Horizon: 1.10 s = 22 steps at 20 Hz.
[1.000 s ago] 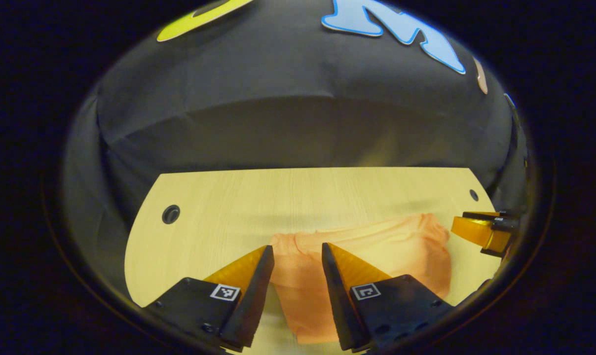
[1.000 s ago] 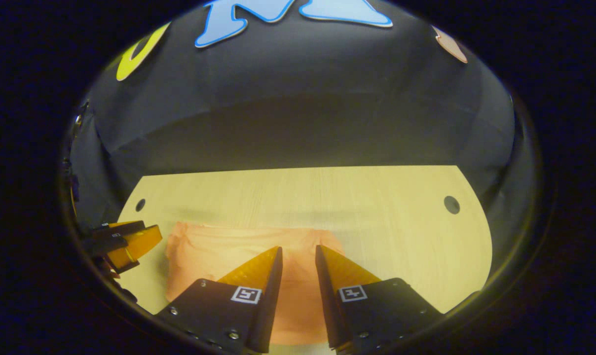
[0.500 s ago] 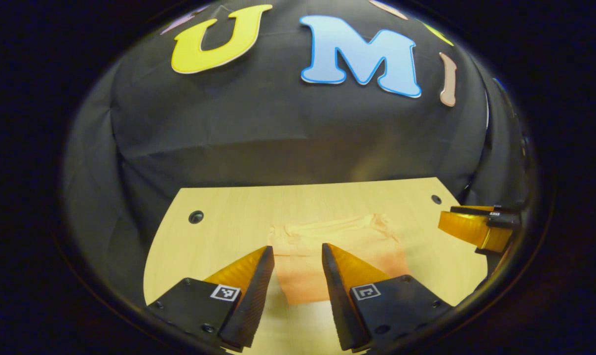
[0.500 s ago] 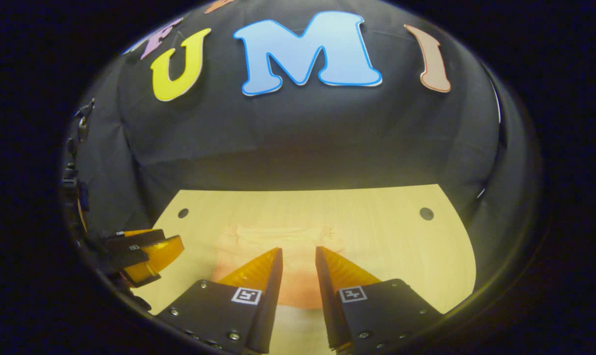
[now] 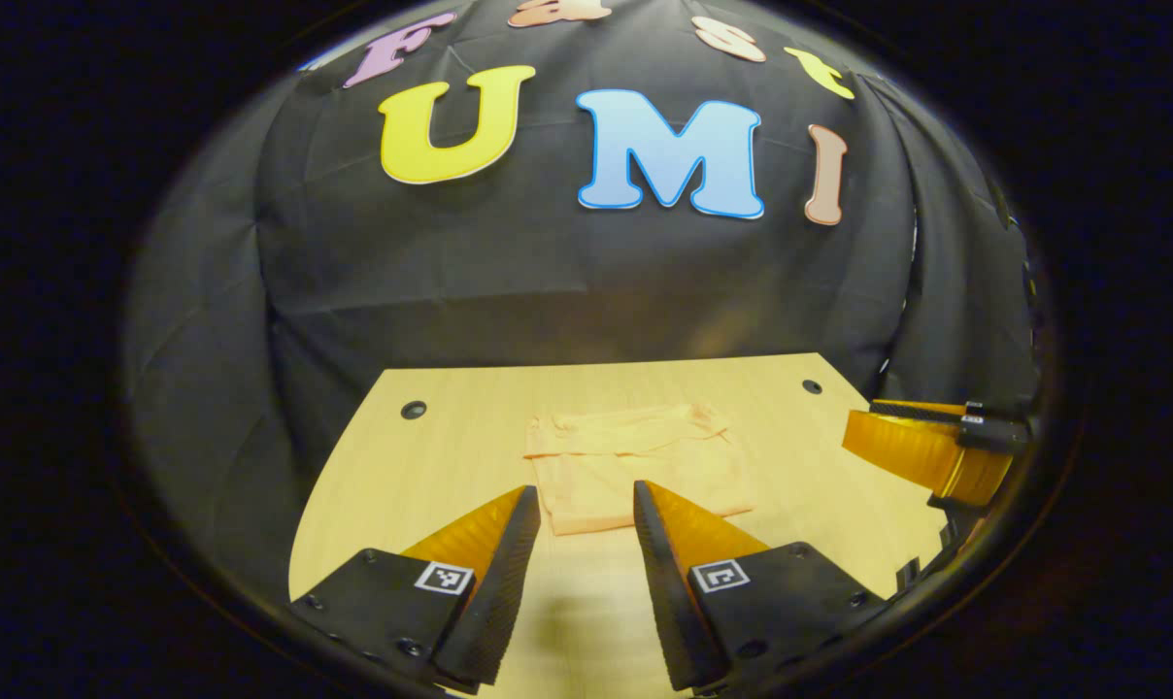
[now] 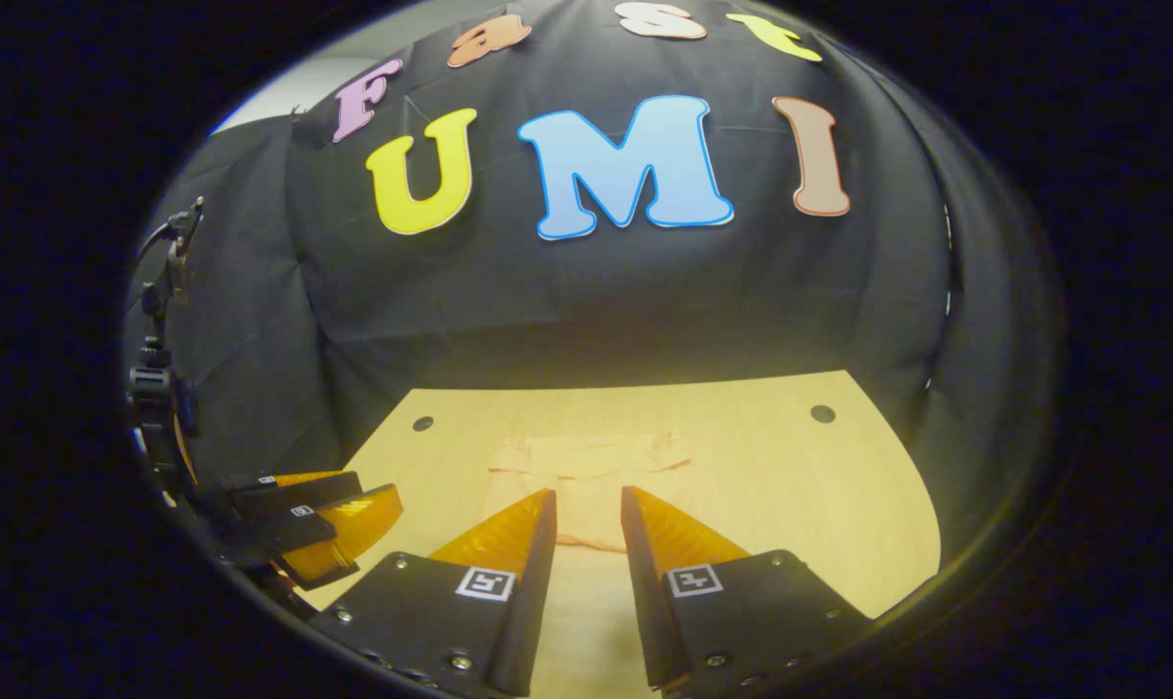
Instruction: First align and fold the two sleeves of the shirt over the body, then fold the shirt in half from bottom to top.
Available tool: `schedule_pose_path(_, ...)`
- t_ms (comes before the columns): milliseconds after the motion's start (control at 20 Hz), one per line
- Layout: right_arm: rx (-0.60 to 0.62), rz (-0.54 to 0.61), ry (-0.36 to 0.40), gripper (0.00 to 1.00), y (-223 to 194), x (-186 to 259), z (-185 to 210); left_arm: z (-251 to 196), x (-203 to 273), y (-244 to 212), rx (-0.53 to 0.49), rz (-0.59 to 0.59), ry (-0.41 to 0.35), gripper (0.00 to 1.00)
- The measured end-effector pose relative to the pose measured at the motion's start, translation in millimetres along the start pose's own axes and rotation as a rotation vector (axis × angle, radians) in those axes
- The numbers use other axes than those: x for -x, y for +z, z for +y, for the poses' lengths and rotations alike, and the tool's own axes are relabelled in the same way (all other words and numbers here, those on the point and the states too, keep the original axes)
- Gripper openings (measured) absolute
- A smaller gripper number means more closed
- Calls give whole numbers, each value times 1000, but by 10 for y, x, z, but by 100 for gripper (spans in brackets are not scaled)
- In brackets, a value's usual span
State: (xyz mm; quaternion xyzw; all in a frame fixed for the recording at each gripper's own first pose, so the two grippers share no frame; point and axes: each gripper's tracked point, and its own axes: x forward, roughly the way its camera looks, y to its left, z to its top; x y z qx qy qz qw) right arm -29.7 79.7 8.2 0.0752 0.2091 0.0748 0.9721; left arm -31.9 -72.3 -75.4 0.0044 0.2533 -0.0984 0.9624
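Left gripper view: we see the folded shirt [image 5: 635,466] flat on the table [image 5: 431,466], left gripper [image 5: 586,505] and right gripper [image 6: 586,510] both parted, empty.

The left claw [image 5: 586,500] has two wedge-shaped fingers on black angular blocks, each block carrying a small square black-and-white marker and a few round screws near its lower edge. The right claw [image 6: 586,500] has the same build: two tapering fingers, black mounts, one square marker on each, and small screws. The fingers have ribbed inner faces.
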Motion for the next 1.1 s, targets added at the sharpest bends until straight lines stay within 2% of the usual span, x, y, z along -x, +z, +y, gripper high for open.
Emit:
schedule_pose_path(50, -7, 0, 0, 45, -75, 67, 21, -28, 95, -93, 6, 4, 1, 64)
schedule_pose_path(250, -47, 1, -4, 42, -298, 295, 64, -55, 336, -292, 34, 4, -2, 68)
schedule_pose_path(350, -67, -4, -19, 40, -322, 341, 33, -38, 396, -375, 31, 12, -1, 64)
schedule_pose_path(400, -77, -10, -28, 40, -315, 365, 21, -33, 413, -389, 31, 14, -7, 71)
schedule_pose_path(450, -84, -18, -39, 39, -304, 382, 3, -30, 428, -386, 32, 10, -12, 71)
schedule_pose_path(500, -88, -27, -48, 40, -291, 411, -6, -27, 442, -368, 29, 6, -16, 65)
schedule_pose_path(700, -95, -62, -89, 43, -231, 494, -47, -51, 435, -241, -19, -17, -45, 64)
schedule_pose_path(800, -100, -78, -105, 40, -208, 531, -67, -87, 416, -180, -42, -33, -62, 64)
schedule_pose_path(1050, -102, -121, -158, 42, -97, 626, -212, -298, 399, -67, -101, -58, -110, 65)
schedule_pose_path(1100, -103, -128, -162, 40, -71, 645, -274, -352, 395, -18, -114, -71, -109, 65)
